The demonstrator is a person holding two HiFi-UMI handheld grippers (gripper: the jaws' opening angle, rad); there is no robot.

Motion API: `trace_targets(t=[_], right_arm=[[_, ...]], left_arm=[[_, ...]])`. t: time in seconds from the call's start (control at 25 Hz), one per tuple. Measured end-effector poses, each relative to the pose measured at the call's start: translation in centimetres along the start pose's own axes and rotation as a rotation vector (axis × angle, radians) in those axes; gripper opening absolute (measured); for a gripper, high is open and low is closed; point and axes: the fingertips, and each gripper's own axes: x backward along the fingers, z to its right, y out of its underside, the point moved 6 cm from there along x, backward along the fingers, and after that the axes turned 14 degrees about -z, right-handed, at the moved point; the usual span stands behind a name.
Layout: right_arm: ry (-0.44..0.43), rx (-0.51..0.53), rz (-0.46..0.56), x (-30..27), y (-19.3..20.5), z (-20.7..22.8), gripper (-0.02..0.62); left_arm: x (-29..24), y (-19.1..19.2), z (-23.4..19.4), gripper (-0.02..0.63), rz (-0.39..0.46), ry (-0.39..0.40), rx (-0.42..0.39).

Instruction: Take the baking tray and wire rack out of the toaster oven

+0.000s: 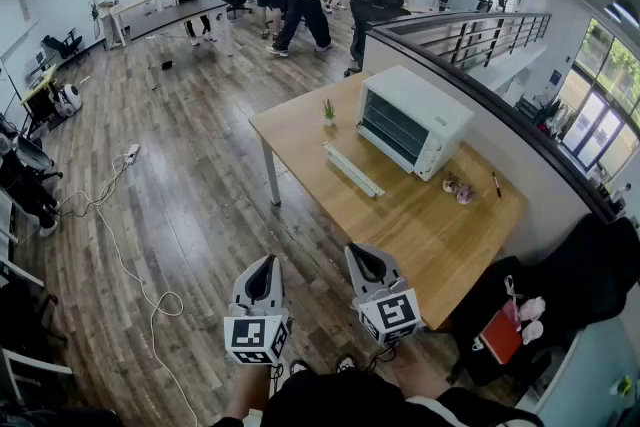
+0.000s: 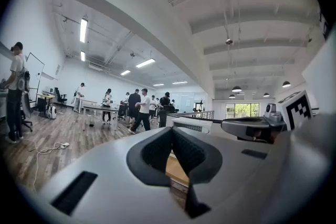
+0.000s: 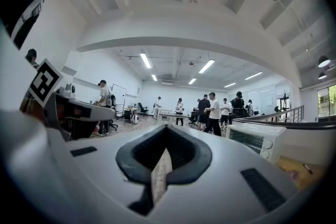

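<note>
Being well apart from the far toaster oven (image 1: 412,120), the left gripper (image 1: 264,265) and right gripper (image 1: 362,253) are held level, clenched empty, nothing judged reachable yet.

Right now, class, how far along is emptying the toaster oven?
Done: nothing; the toaster oven looks shut. In hand: nothing; left gripper and right gripper are shut, empty, short of the table. Left: open it, remove baking tray and wire rack.

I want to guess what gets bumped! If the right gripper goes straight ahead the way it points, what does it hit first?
Probably nothing close. The right gripper points level, left of the toaster oven, over the table, towards people far across the room. Its height over the table is unclear.
</note>
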Motion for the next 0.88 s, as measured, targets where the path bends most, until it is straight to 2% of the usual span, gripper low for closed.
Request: trace_targets(t=[0.28, 0.48, 0.56, 0.6, 0.68, 0.72, 0.8, 0.88], right_arm=[[-0.027, 0.0, -0.009, -1.5, -0.6, -3.0, 0.007], [-0.042, -0.069, -0.014, -3.5, -0.3, -4.4, 0.009], [-0.059, -0.101, -0.037, -4.6, 0.3, -4.9, 0.122], [-0.062, -0.119, -0.05, -5.2, 0.7, -5.1, 0.149], [-0.061, -0.148, -0.067, -6.2, 1.2, -5.1, 0.198], [-0.059, -0.16, -0.069, -6.7, 1.3, -5.0, 0.224], [-0.056, -0.18, -0.071, -8.0, 1.4, -4.3, 0.28], [-0.058, -0.192, -0.078, -9.8, 1.5, -3.7, 0.29]], left_arm=[[0.5, 0.8, -2.3, 0.023, -0.013, 0.017, 0.021], [0.5, 1.8, -4.8, 0.028, -0.06, 0.041, 0.005], [0.3, 2.5, -6.5, 0.034, -0.078, 0.04, 0.024], [0.2, 2.9, -7.4, 0.06, -0.09, 0.04, 0.04], [-0.3, 3.6, -9.1, 0.21, -0.115, 0.043, 0.073], [-0.6, 3.8, -9.8, 0.241, -0.122, 0.043, 0.087], [-1.3, 3.9, -11.1, 0.252, -0.127, 0.04, 0.111], [-2.4, 4.1, -12.4, 0.255, -0.133, 0.035, 0.127]])
